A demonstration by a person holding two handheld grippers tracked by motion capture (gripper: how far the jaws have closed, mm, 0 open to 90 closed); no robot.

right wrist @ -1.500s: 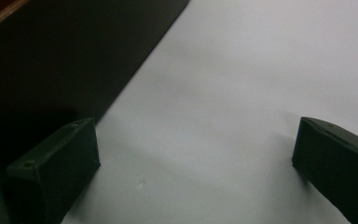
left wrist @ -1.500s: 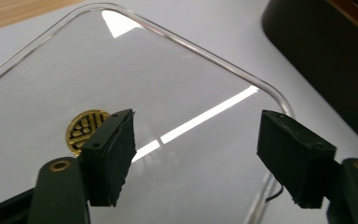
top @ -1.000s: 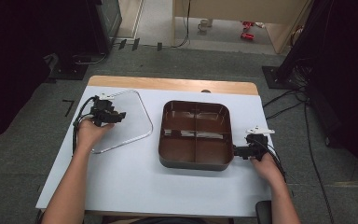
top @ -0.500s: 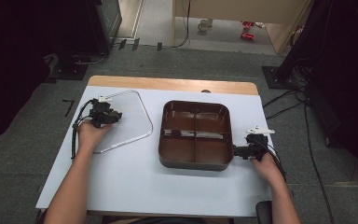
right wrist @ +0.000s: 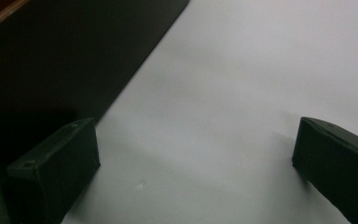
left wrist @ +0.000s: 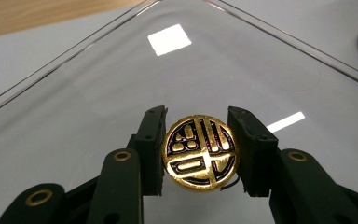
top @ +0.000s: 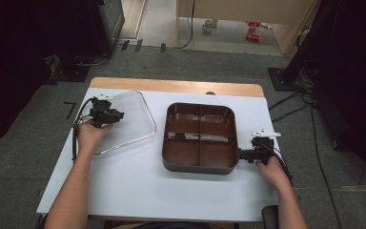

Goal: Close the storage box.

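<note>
A clear, square plastic lid (top: 132,123) sits at the table's left, and I cannot tell whether it is lifted. Its round gold-and-black knob (left wrist: 199,152) is pinched between the two black jaws of my left gripper (left wrist: 196,140), which is shut on it. From above, the left gripper (top: 110,115) is over the lid's near-left part. A brown tray (top: 171,162) with several compartments stands in the middle of the table. My right gripper (top: 244,154) is open at the tray's right near corner, jaws pointing at its wall. In the right gripper view, the jaws of the right gripper (right wrist: 196,158) stand wide apart over white table, with the dark tray wall (right wrist: 51,70) at the upper left.
The white tabletop (top: 138,191) has a wooden strip (top: 171,86) along its far edge. Cables (top: 76,129) trail from both grippers. Grey floor surrounds the table, with dark stands and cables to the right.
My left gripper has shifted slightly left and away, with the lid's knob still in its jaws. The right gripper and tray have stayed put.
</note>
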